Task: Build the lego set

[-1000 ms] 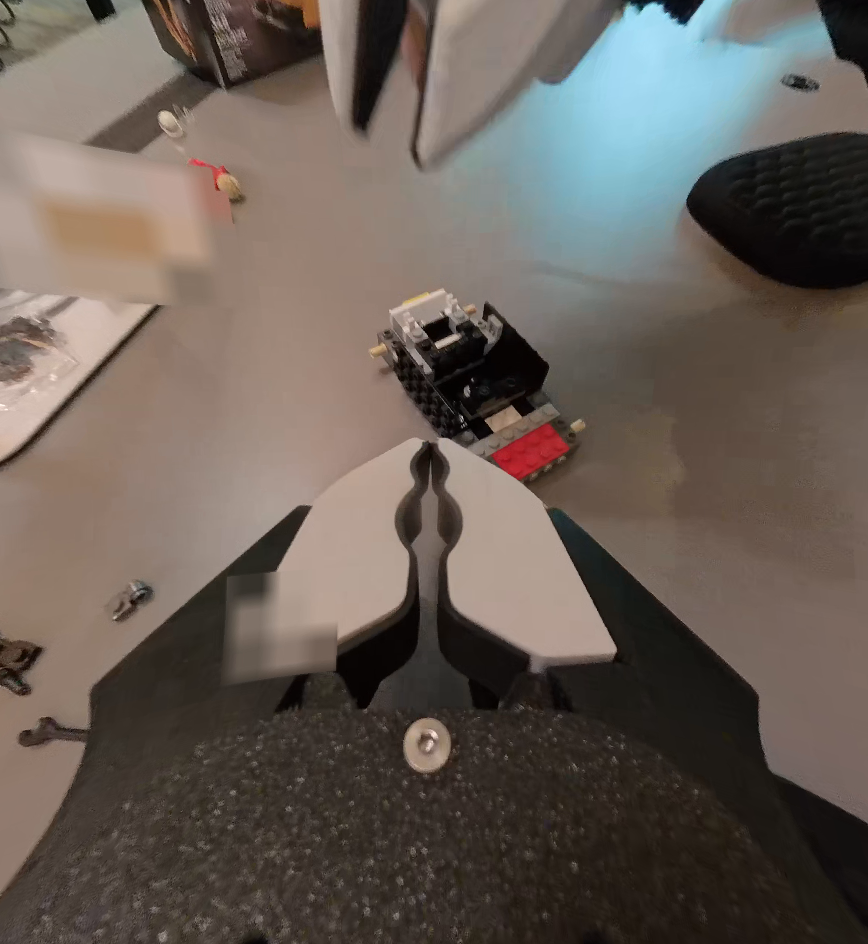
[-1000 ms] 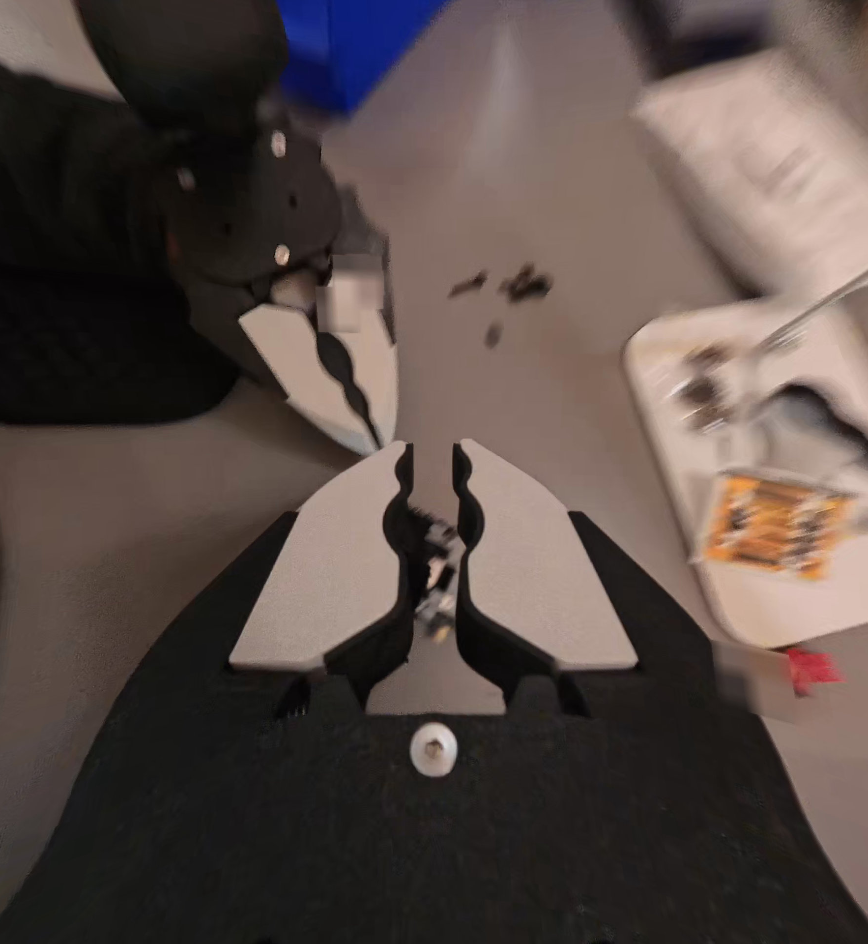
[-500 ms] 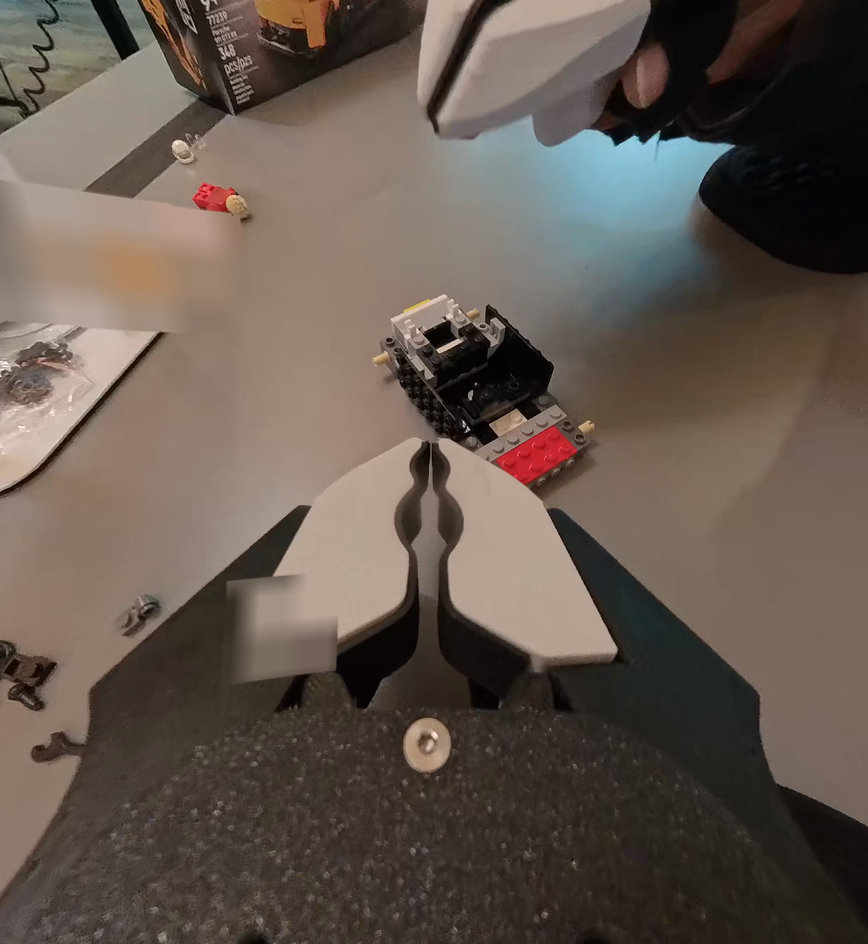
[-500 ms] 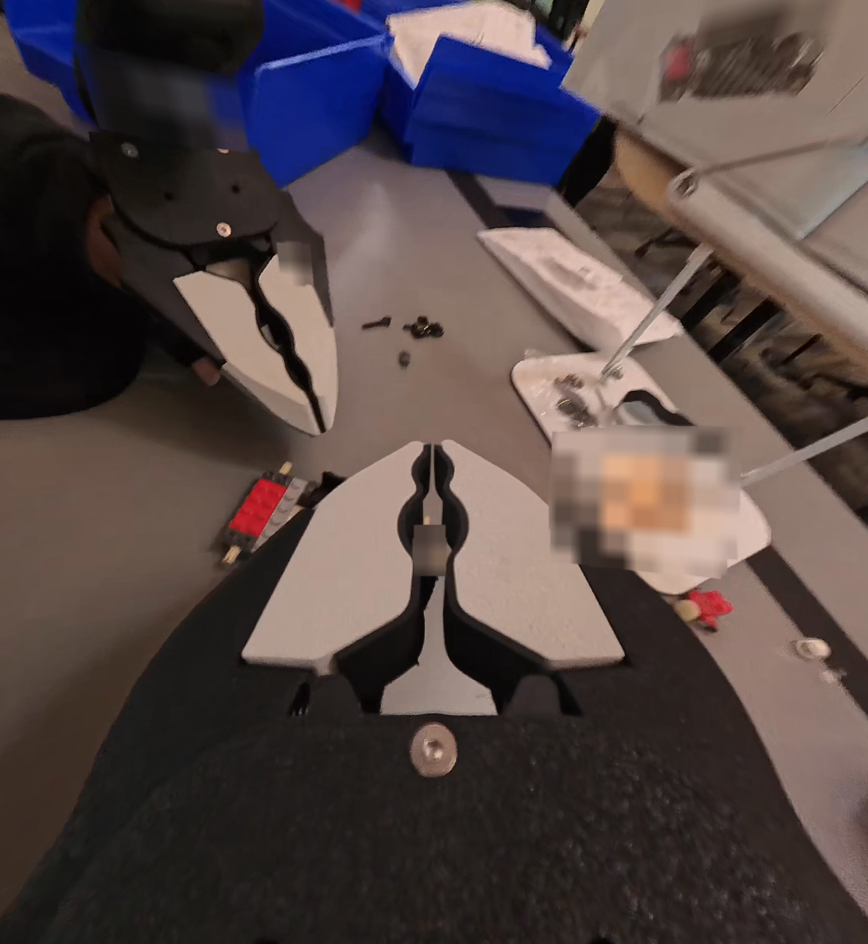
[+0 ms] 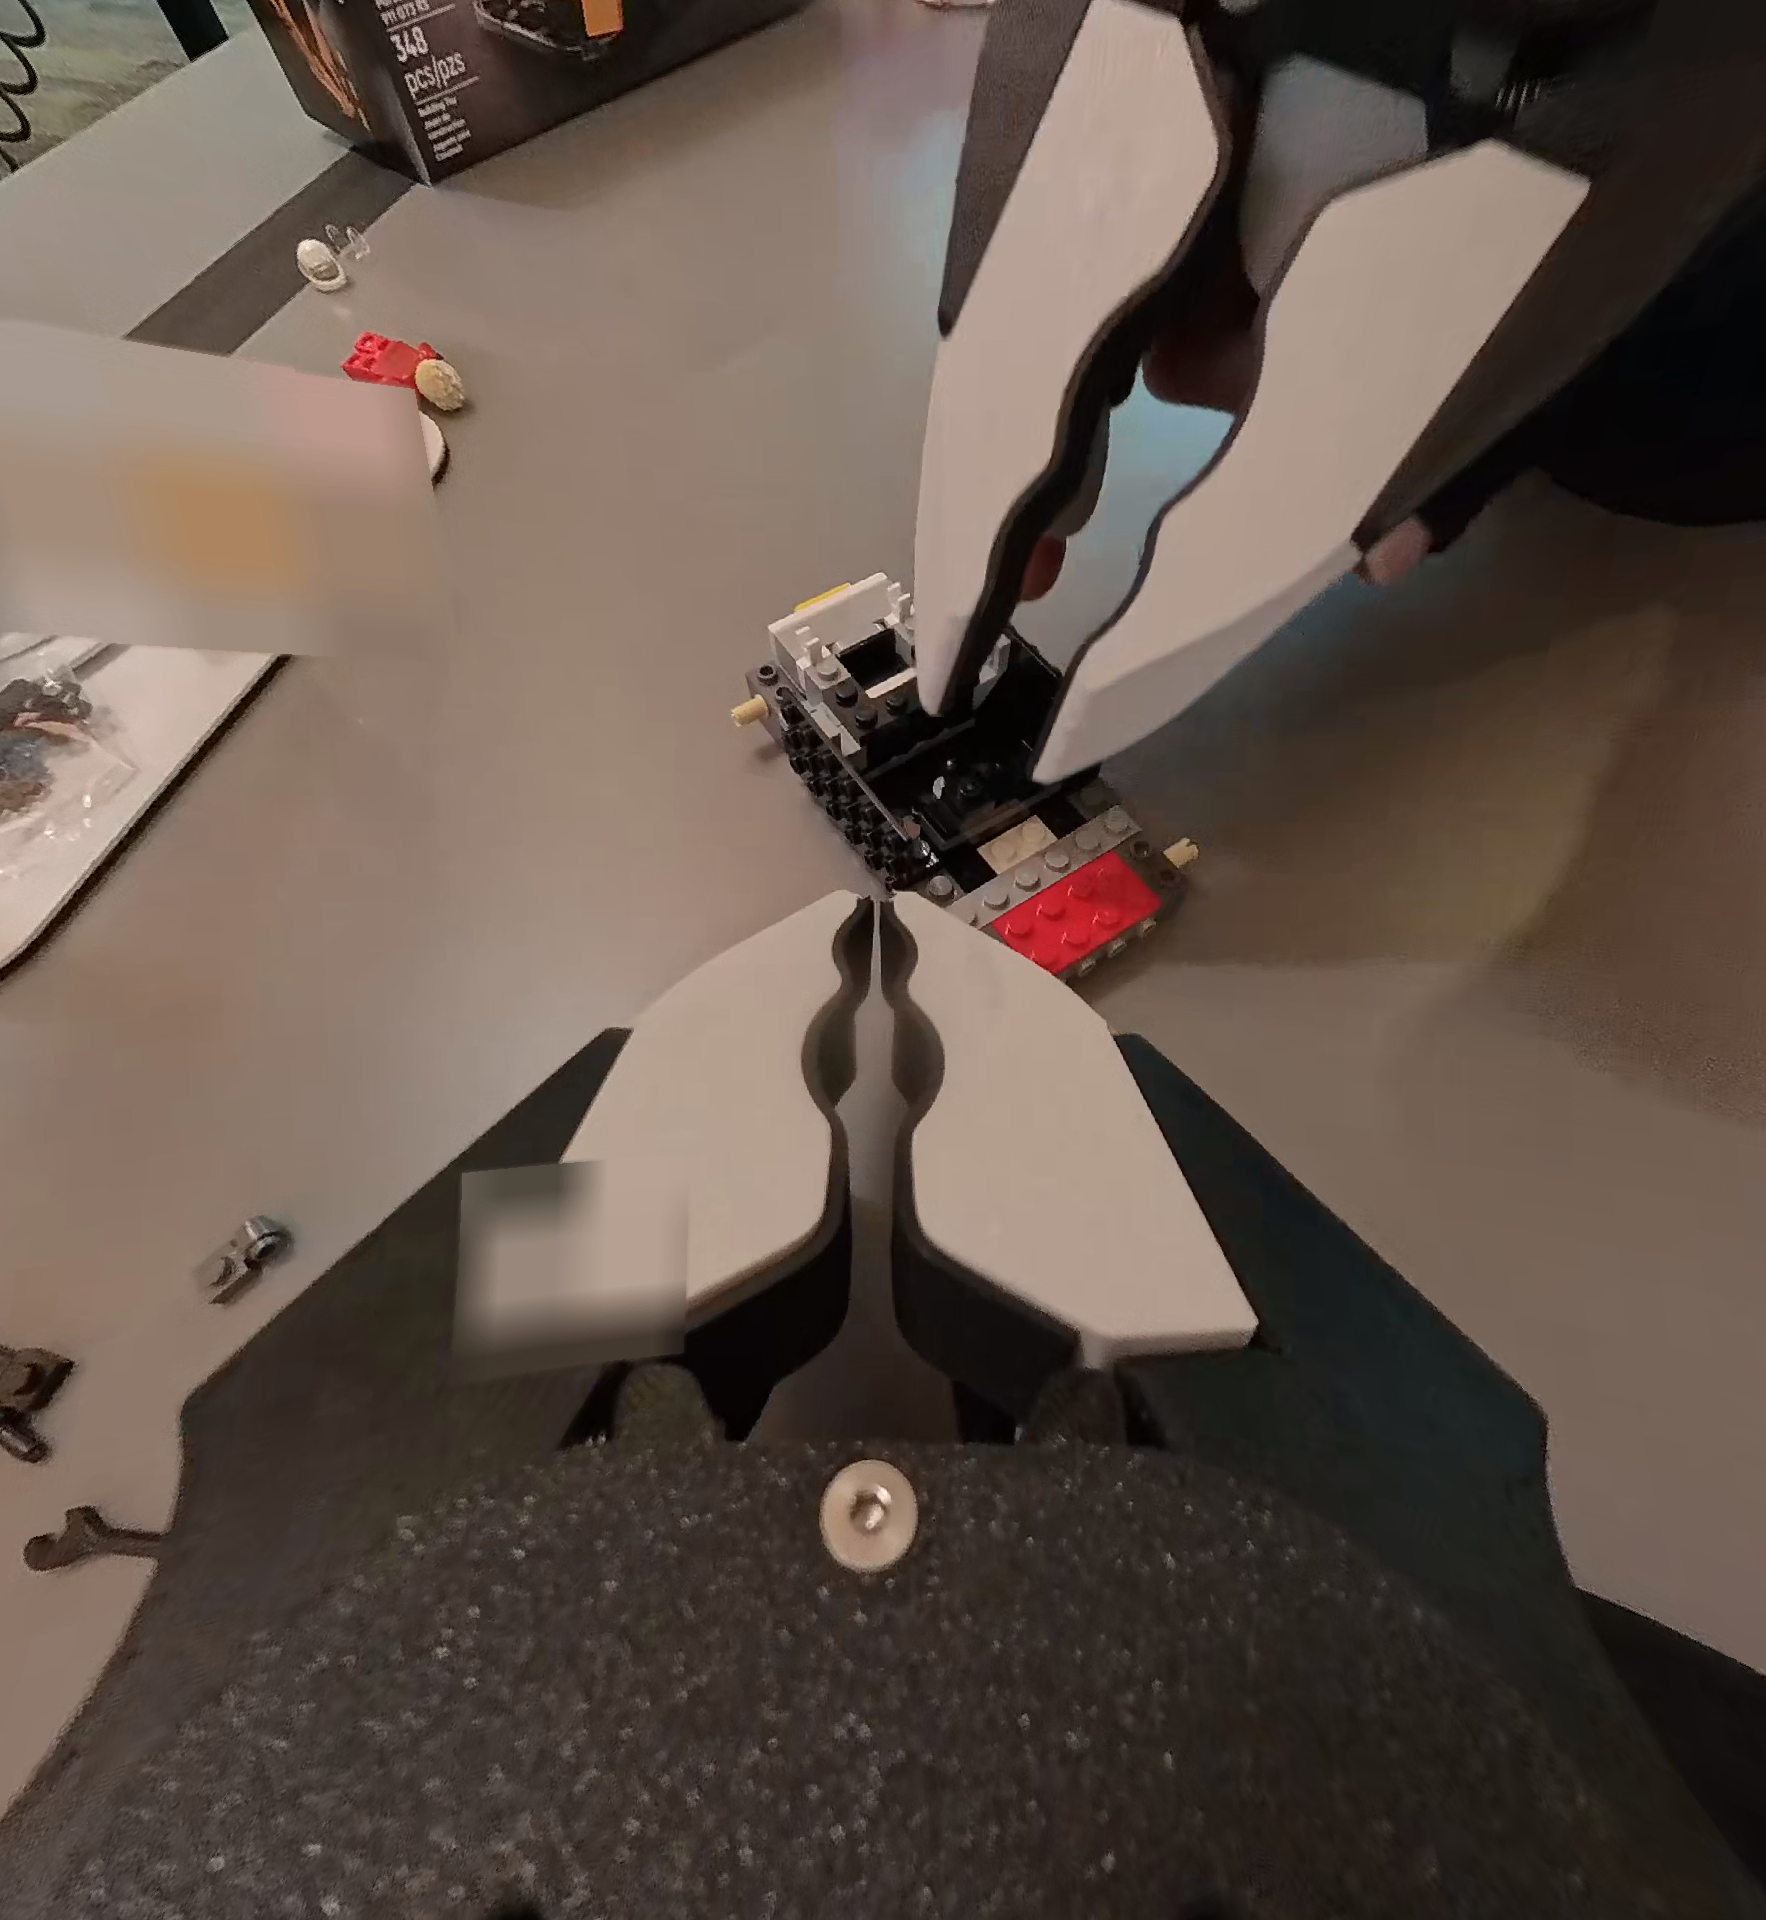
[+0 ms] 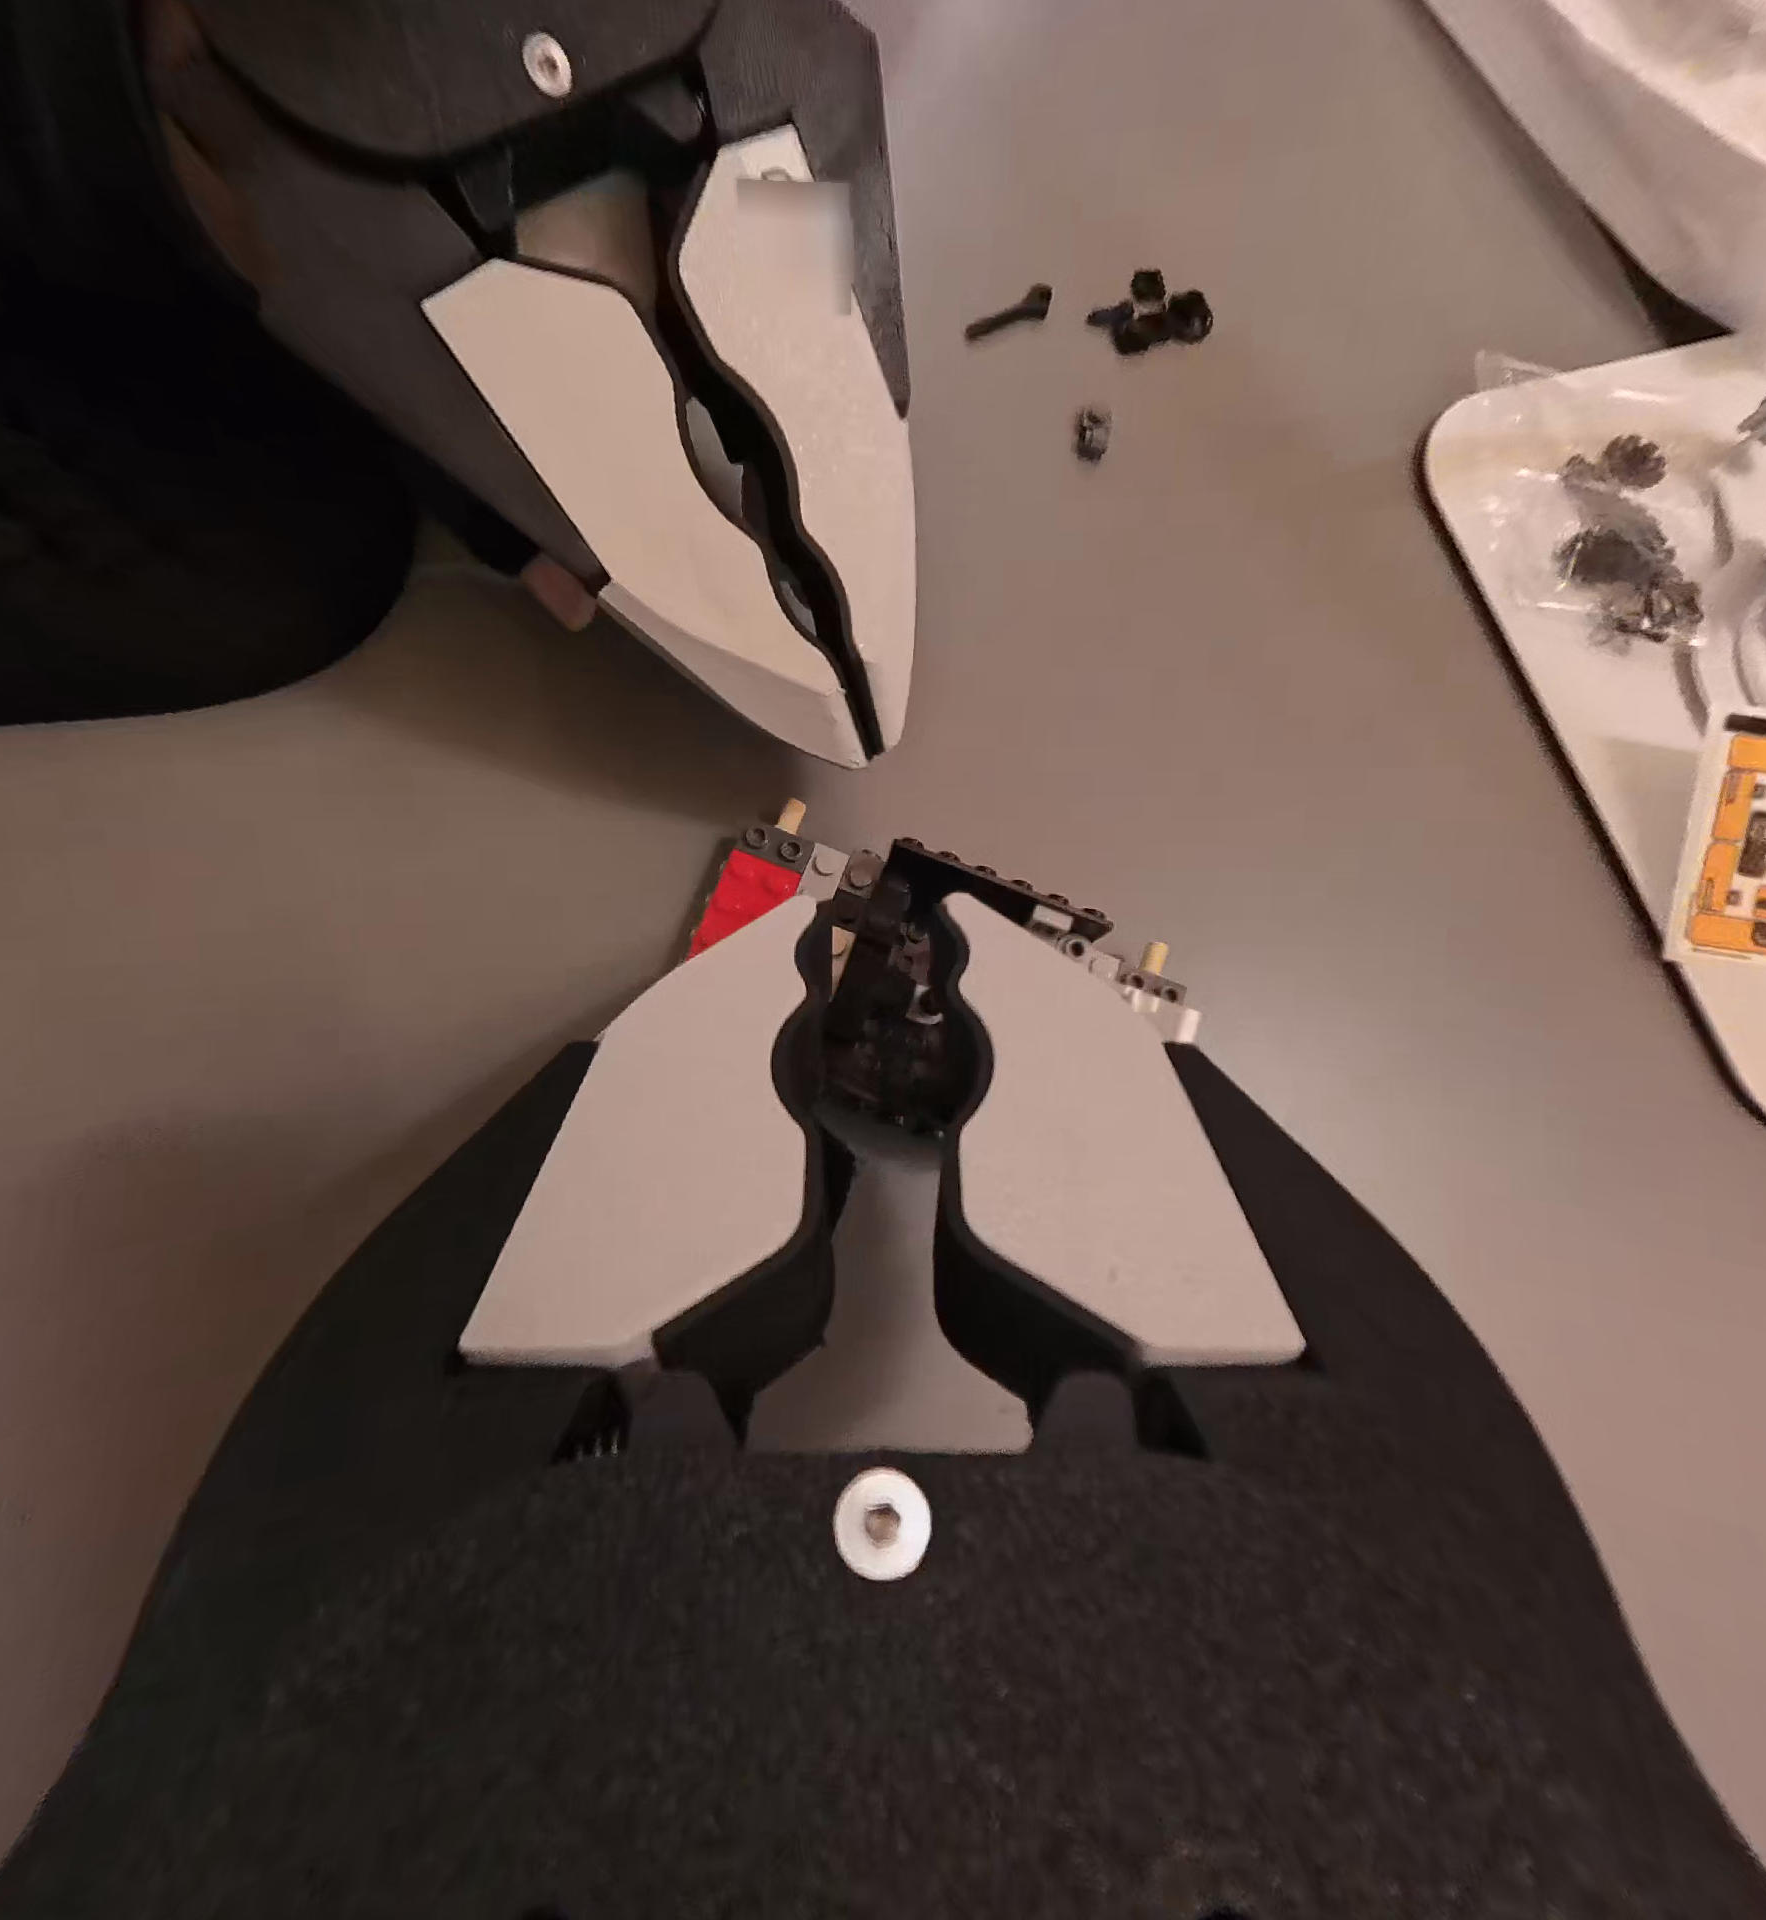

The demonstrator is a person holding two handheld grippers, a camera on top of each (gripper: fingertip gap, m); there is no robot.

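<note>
Model: half-built black, grey and red brick car chassis [image 5: 962,790] on grey tabletop [image 5: 1378,1039], mid-scene | Right gripper [image 5: 993,717]: my jaws parted, tips inside the black cabin, apparently seating a piece | Left gripper [image 5: 874,909]: clenched, empty, waiting near the red end.

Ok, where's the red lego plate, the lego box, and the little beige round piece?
red plate [image 5: 1081,920]: left wrist view, on its studded top.
lego box [image 5: 505,73]: left wrist view, on its dark front face.
beige round piece [image 5: 439,383]: left wrist view, on its middle.
</note>
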